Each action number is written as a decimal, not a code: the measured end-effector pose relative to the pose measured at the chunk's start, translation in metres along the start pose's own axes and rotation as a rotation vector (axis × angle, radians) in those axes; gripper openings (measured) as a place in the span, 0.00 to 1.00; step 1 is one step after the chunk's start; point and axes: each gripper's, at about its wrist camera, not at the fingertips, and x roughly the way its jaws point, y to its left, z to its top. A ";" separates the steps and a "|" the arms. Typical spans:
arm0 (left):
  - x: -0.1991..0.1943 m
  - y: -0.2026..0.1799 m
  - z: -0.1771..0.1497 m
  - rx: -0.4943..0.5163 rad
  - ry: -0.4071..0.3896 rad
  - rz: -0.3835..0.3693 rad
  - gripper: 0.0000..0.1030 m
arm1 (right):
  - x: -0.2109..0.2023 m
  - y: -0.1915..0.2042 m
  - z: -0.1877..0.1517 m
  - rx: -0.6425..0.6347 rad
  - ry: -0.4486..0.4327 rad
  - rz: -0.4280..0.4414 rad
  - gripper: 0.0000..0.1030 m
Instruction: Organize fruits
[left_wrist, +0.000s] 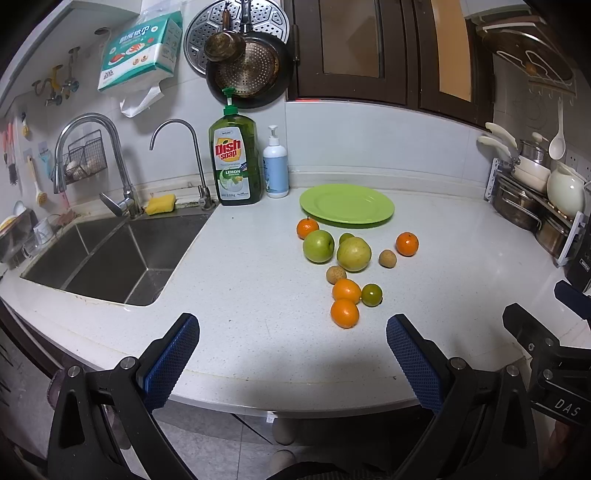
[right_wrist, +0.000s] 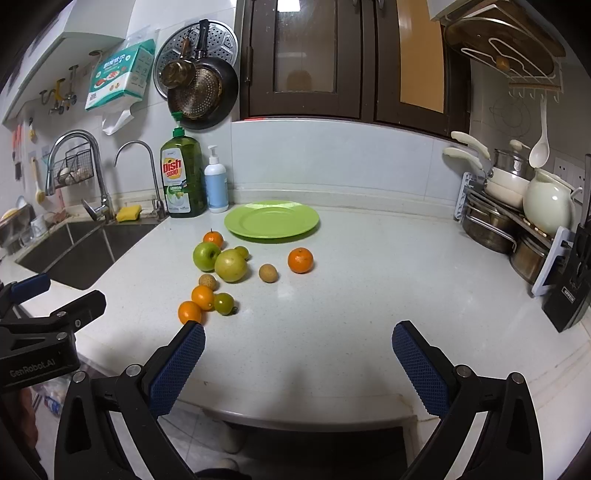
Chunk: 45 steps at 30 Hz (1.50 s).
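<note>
Lying at frame centre on the surface (left_wrist: 258, 314), below the green plate (left_wrist: 347, 204), firm apples (left_wrist: 318, 246) should be gripped across the middle; smaller slippery oranges (left_wrist: 344, 313) gently. Left tongs (left_wrist: 291, 365) and right tongs (right_wrist: 298, 369) are released, empty.

Both my wrist cameras sit just off the front edge of the counter (left_wrist: 258, 258), looking across it toward the back wall. Taking the green plate (left_wrist: 346, 204) as landmark, my left view stands left of it, nearer the sink (left_wrist: 110, 254); my right view stands right of it. Both share the plate (right_wrist: 272, 220), sink (right_wrist: 85, 254) and counter (right_wrist: 351, 295).
</note>
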 end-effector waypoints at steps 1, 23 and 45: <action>-0.001 0.000 0.000 0.000 0.001 0.000 1.00 | -0.001 0.001 0.000 0.000 0.000 0.001 0.99; 0.003 0.003 0.002 0.002 0.008 0.006 1.00 | 0.002 -0.003 0.003 0.007 0.004 0.005 0.99; 0.011 0.004 0.002 0.009 0.017 0.002 1.00 | 0.006 -0.001 0.005 0.006 0.012 0.009 0.99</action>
